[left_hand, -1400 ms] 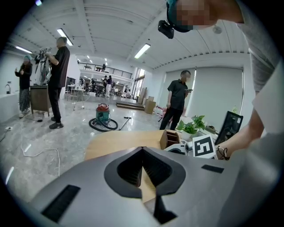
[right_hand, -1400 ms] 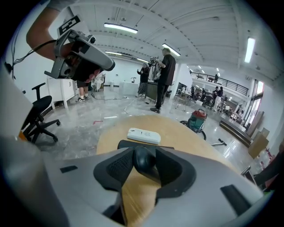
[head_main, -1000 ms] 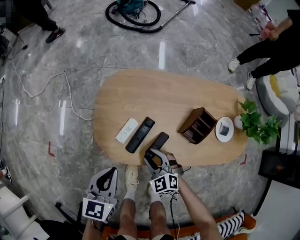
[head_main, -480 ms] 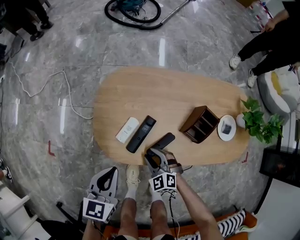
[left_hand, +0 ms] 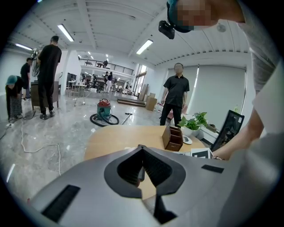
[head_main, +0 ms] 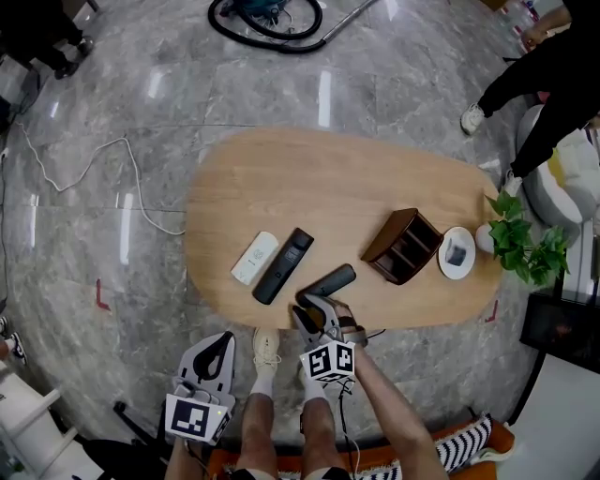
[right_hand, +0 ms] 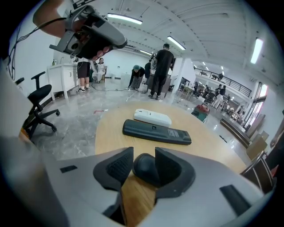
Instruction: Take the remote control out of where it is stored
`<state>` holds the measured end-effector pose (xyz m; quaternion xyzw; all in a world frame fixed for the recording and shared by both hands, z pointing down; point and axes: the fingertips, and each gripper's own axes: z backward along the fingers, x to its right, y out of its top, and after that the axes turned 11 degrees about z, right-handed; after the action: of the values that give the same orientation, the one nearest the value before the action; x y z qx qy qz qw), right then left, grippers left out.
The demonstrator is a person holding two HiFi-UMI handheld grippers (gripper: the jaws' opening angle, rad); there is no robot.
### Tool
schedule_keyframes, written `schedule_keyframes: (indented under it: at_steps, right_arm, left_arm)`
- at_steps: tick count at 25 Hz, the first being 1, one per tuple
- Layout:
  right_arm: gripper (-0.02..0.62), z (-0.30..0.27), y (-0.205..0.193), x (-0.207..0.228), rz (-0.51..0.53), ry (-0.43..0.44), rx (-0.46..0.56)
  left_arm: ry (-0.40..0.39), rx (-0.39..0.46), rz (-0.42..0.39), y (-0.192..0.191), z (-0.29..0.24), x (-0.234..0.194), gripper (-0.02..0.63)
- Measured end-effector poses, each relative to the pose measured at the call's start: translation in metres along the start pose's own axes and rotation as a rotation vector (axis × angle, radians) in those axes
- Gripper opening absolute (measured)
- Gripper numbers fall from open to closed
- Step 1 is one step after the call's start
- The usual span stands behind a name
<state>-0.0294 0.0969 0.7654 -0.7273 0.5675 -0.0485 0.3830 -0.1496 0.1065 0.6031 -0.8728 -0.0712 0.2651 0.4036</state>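
A small black remote (head_main: 330, 280) lies slanted near the front edge of the oval wooden table (head_main: 337, 187). My right gripper (head_main: 310, 315) is shut on its near end, and the rounded tip (right_hand: 146, 169) sits between the pads just above the wood. A long black remote (head_main: 282, 266) and a white remote (head_main: 254, 259) lie side by side to the left, also seen ahead in the right gripper view. The brown wooden holder (head_main: 403, 246) stands to the right. My left gripper (head_main: 217, 350) hangs off the table by the person's knee, jaws together and holding nothing.
A white dish (head_main: 457, 254) and a potted plant (head_main: 520, 246) stand at the table's right end. A vacuum cleaner with its hose (head_main: 267, 19) and a cable (head_main: 94, 159) lie on the marble floor. People stand around the room.
The small black remote's far end has swung to the right and now lies flatter on the table, still in my right gripper. The left gripper has not moved.
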Motion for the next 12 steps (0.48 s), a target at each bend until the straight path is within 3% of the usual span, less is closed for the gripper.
schedule_keyframes:
  at_steps: [12]
  right_arm:
    - [0.146,0.017,0.023,0.038,-0.088,-0.044,0.032]
  left_arm:
    - [-0.005,0.013,-0.022,0.024,0.000,0.009,0.005]
